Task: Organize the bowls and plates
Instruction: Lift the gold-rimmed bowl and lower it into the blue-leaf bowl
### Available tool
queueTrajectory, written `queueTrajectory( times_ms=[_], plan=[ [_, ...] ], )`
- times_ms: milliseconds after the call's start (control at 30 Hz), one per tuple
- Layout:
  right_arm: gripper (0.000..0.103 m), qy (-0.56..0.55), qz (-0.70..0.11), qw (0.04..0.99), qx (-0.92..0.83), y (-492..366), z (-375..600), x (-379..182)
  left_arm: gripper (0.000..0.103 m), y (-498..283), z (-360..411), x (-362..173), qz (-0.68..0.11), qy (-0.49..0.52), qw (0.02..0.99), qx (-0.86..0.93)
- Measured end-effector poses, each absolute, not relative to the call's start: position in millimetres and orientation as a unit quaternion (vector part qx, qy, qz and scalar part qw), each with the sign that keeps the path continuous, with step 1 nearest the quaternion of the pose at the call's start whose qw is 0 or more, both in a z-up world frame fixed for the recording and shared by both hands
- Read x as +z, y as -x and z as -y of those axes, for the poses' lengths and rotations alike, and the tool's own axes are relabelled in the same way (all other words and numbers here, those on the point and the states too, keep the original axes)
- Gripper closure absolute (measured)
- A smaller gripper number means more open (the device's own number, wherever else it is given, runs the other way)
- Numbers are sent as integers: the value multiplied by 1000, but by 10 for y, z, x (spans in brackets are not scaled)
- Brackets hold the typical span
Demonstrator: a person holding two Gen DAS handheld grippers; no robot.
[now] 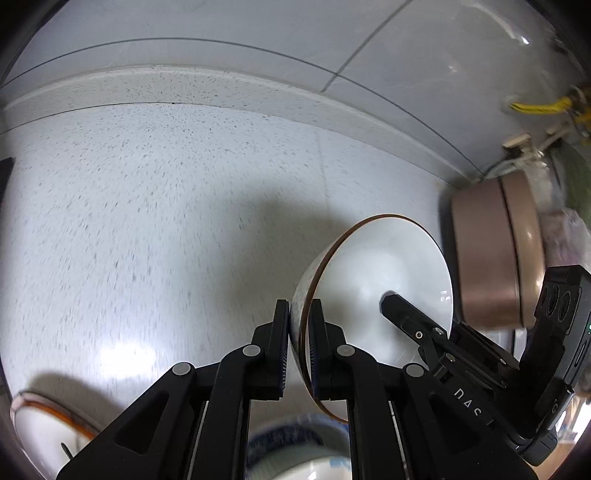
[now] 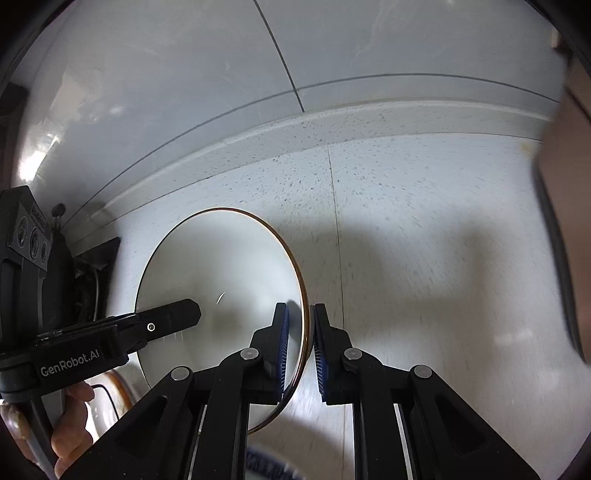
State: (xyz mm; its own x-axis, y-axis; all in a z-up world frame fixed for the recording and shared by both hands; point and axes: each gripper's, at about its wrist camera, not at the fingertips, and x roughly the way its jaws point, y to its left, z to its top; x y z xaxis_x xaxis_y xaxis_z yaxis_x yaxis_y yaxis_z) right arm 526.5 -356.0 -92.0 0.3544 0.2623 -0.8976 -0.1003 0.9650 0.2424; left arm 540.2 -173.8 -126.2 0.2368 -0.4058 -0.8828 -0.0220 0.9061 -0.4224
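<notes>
A white bowl with a brown rim (image 1: 373,273) is held above the speckled counter by both grippers, on opposite sides of its rim. My left gripper (image 1: 300,347) is shut on the rim, one finger outside, one inside. My right gripper (image 2: 300,347) is shut on the same bowl (image 2: 221,273) at its other edge. The right gripper also shows in the left wrist view (image 1: 413,325), with a finger inside the bowl. The left gripper shows in the right wrist view (image 2: 173,317), reaching into the bowl.
A blue-patterned white bowl (image 1: 295,454) sits below the grippers. An orange-rimmed white dish (image 1: 40,428) lies at the lower left. A brown pot (image 1: 491,254) stands at the right by the tiled wall (image 1: 258,33). The speckled counter (image 1: 147,206) stretches left.
</notes>
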Motion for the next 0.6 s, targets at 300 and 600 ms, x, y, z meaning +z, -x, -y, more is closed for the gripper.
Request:
queueTrajectory(
  times_ms=[300, 600],
  plan=[
    [90, -86, -546, 830, 74, -4288, 3487, -503, 96, -4681, 1587, -847, -604, 157, 764, -164],
    [90, -99, -541, 834, 46, -3623, 3371, -385, 96, -4179, 1497, -789, -612, 143, 755, -185]
  ],
)
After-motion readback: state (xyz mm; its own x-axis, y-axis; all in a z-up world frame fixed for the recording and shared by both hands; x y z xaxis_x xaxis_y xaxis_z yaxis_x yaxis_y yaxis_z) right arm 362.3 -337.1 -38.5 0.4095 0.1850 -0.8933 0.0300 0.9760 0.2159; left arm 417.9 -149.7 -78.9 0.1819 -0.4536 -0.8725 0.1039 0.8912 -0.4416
